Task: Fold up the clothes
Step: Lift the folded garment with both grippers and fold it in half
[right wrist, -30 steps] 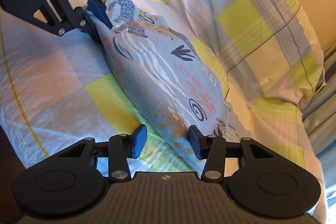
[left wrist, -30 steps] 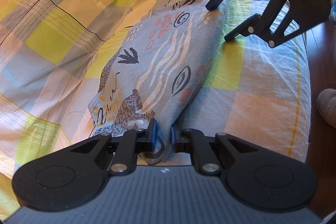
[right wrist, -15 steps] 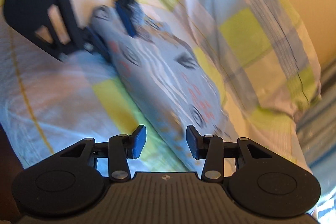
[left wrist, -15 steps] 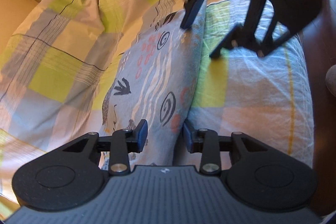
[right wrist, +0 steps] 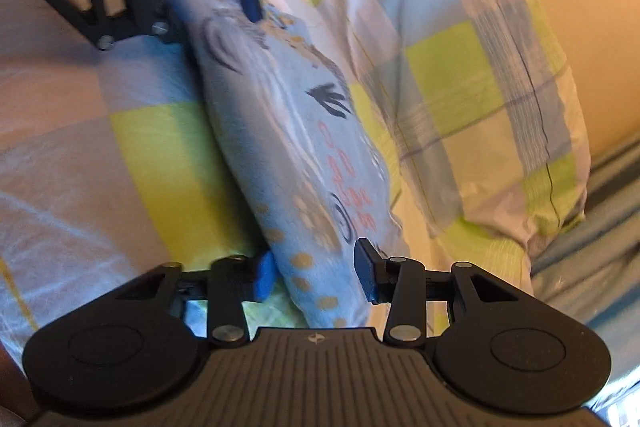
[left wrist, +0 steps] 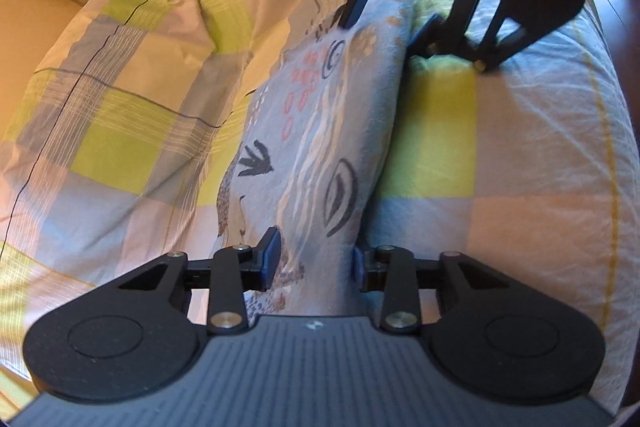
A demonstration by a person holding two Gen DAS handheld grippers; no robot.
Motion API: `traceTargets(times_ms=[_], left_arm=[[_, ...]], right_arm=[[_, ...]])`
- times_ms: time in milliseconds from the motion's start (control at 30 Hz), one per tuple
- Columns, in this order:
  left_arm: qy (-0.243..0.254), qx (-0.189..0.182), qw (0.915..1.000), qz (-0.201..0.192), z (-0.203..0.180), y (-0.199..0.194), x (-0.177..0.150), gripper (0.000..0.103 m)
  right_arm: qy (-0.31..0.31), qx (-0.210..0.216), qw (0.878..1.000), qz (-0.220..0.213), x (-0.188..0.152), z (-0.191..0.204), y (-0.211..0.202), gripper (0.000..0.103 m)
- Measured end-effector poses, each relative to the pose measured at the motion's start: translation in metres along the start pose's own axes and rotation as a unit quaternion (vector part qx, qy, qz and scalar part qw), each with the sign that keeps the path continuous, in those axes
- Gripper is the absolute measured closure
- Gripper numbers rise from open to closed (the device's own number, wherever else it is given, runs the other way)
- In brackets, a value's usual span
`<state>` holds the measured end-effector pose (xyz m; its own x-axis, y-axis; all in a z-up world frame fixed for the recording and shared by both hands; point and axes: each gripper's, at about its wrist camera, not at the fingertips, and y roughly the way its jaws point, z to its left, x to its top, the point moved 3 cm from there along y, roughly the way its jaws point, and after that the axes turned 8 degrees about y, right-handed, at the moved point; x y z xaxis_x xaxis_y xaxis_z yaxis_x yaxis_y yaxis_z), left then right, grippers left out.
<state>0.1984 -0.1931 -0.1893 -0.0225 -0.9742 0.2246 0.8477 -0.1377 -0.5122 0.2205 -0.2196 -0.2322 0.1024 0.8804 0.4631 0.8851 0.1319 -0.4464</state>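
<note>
A folded pale blue patterned cloth garment lies on the checked yellow-and-blue bed sheet, its ends straddled by the left gripper at 6 o'clock and right gripper, both spread wide.

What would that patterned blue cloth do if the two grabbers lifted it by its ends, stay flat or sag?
The patterned cloth would probably sag in the middle: it looks like thin, soft fabric, folded into a long strip and moulded to the checked bedding. It is likely light for its size. The folded layers might slip apart, since nothing visible holds them together.
</note>
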Motion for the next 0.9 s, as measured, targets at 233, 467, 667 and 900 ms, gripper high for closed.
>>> traceTargets(times_ms=[233, 467, 667, 900], left_arm=[[-0.023, -0.004, 0.9997, 0.012, 0.01, 0.01, -0.005, 0.075], [-0.033, -0.023, 0.9991, 0.017, 0.01, 0.014, -0.004, 0.092], [-0.03, -0.015, 0.9994, 0.0, 0.017, 0.005, -0.007, 0.097], [0.001, 0.018, 0.9993, -0.033, 0.027, -0.033, 0.003, 0.097]], right_arm=[[0.018, -0.006, 1.0, 0.011, -0.004, -0.008, 0.004, 0.069], [0.02, 0.005, 1.0, 0.018, -0.008, -0.001, 0.003, 0.085], [0.052, 0.003, 0.999, 0.016, -0.004, -0.014, -0.008, 0.092], [0.08, -0.025, 0.996, 0.023, -0.005, -0.032, -0.053, 0.093]])
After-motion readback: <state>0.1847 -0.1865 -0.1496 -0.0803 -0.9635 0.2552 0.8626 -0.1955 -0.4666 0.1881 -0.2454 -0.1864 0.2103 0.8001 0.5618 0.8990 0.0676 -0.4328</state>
